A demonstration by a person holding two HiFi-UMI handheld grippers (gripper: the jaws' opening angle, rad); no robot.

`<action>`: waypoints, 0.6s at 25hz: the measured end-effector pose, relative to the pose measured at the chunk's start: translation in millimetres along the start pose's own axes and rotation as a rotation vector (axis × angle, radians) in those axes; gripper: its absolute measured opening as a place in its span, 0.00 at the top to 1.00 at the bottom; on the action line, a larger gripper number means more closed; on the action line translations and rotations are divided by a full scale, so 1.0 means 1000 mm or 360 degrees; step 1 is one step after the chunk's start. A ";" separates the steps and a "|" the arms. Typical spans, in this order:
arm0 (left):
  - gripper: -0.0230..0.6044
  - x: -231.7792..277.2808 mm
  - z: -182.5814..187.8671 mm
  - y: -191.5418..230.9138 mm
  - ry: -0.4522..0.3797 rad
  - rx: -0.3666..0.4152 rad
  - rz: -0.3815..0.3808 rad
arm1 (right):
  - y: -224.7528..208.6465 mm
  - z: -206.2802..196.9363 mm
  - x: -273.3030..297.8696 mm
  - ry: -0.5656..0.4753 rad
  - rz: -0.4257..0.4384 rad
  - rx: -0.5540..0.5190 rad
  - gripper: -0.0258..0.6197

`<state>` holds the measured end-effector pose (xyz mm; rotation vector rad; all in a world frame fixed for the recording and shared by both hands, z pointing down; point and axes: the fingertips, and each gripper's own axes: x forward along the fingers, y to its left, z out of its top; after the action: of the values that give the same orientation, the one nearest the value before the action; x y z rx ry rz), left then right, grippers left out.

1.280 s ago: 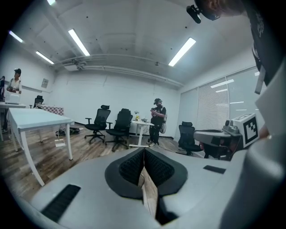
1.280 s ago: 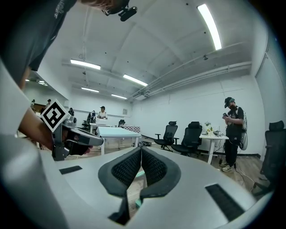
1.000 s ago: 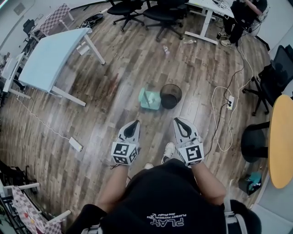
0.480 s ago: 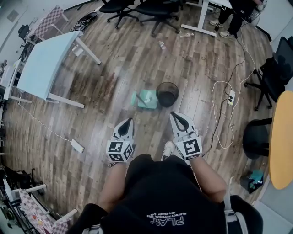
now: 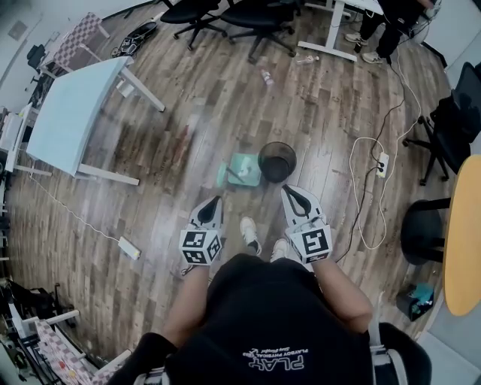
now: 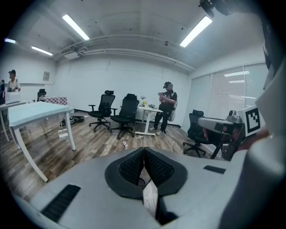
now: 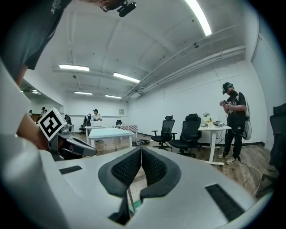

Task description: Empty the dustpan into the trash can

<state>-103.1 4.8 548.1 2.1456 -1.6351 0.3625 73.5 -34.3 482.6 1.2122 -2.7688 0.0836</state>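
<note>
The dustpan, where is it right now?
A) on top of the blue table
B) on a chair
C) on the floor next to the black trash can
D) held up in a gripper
C: the head view shows the dustpan lying on the wood floor beside the trash can, ahead of the left gripper and right gripper, neither touching it.

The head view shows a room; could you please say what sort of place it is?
Probably an open-plan office or lab: black wheeled office chairs, a pale blue rectangular table on white legs, and a white power strip on the wood-plank floor.
</note>
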 end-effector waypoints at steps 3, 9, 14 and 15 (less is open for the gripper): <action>0.93 0.018 0.007 0.013 0.0014 0.0010 -0.0027 | -0.002 0.000 0.019 0.0016 -0.0008 -0.0009 0.92; 0.93 0.050 0.025 0.047 0.0028 0.0004 -0.0077 | -0.002 0.004 0.066 0.0055 -0.0007 -0.0038 0.92; 0.93 0.074 0.019 0.073 0.0089 -0.0024 -0.0105 | -0.003 0.007 0.099 0.0065 -0.0032 -0.0054 0.92; 0.93 0.077 0.018 0.076 0.0099 -0.0031 -0.0128 | -0.002 0.006 0.104 0.0076 -0.0041 -0.0057 0.92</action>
<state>-155.5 -86.5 579.7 2.1565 -1.5073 0.3837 5.1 -111.8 490.5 1.2202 -2.7014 0.0595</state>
